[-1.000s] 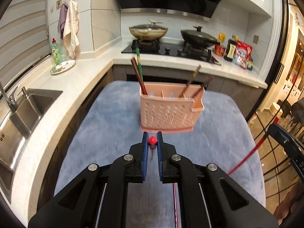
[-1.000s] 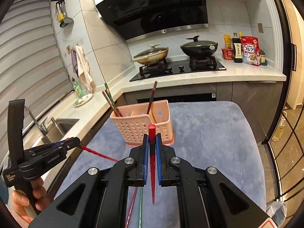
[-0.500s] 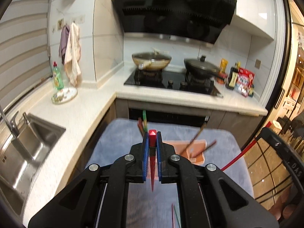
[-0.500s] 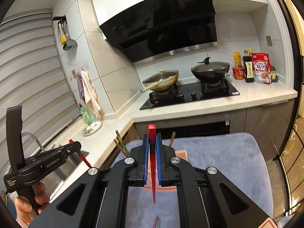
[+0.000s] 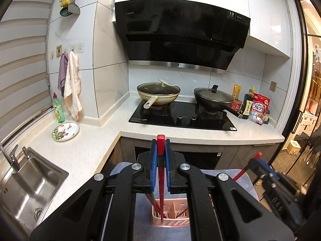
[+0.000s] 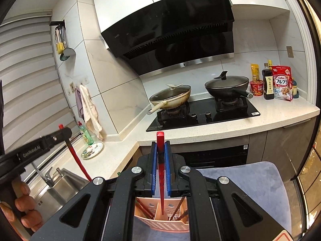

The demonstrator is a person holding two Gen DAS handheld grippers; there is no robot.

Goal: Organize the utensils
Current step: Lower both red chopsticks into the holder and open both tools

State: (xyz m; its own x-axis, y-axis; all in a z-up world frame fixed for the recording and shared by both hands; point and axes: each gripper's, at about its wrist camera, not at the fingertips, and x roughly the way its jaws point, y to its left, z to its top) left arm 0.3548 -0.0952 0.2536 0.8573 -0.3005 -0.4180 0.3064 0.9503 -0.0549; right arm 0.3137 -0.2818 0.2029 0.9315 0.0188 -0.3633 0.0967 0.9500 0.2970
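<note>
My left gripper [image 5: 160,146] is shut on a red chopstick [image 5: 160,180] that hangs point down over the pink utensil holder [image 5: 170,219]. My right gripper [image 6: 160,148] is shut on a second red chopstick [image 6: 161,180], its tip above a middle compartment of the same pink holder [image 6: 160,219]. Several brown, red and green chopsticks stand in the holder's compartments. The holder sits on a grey-blue mat [image 6: 250,180], mostly hidden behind the gripper bodies. Each gripper shows in the other's view: the right one [image 5: 258,160] and the left one [image 6: 64,132], both carrying red chopsticks.
A white counter [image 5: 84,152] wraps round with a steel sink [image 5: 30,184] at left and a decorated plate [image 5: 65,131]. The black hob [image 5: 180,116] carries two lidded pans. Bottles and a cereal bag [image 5: 258,108] stand at right. A hand [image 6: 22,206] grips the left tool.
Both grippers have risen and tilted up with their chopsticks. The holder has dropped from mid-frame to the bottom of both views, and the chopstick tips now hang over it.
</note>
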